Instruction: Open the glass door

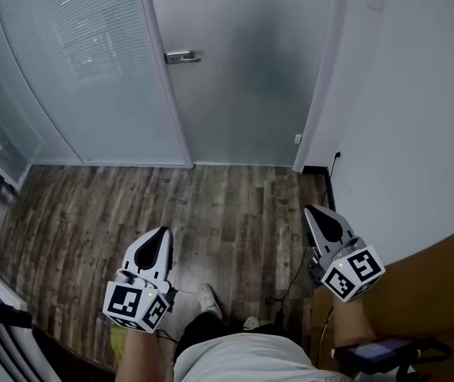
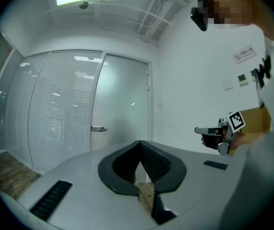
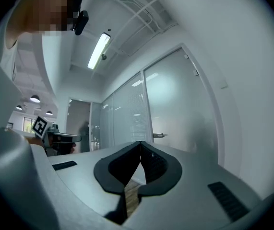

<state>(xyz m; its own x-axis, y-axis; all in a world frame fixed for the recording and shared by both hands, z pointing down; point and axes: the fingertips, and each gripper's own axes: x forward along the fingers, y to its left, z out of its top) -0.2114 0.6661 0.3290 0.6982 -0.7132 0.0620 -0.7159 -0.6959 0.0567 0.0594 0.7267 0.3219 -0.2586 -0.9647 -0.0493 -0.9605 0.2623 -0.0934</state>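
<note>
The frosted glass door (image 1: 242, 70) stands closed ahead, with a metal lever handle (image 1: 182, 56) on its left edge. The handle (image 2: 98, 128) also shows in the left gripper view, and the handle (image 3: 159, 135) in the right gripper view. My left gripper (image 1: 161, 234) is held low over the wooden floor, well short of the door, its jaws together and empty. My right gripper (image 1: 314, 212) hangs level near the right wall, also shut on nothing. Each one shows in the other's view: the right gripper (image 2: 208, 130) and the left gripper (image 3: 62, 138).
A glass partition with blinds (image 1: 83, 70) curves away left of the door. A white wall (image 1: 417, 118) runs along the right, with a socket and a black cable (image 1: 331, 173) at its foot. A brown cardboard box (image 1: 441, 293) sits at the lower right. Wooden floor (image 1: 211, 205) lies between me and the door.
</note>
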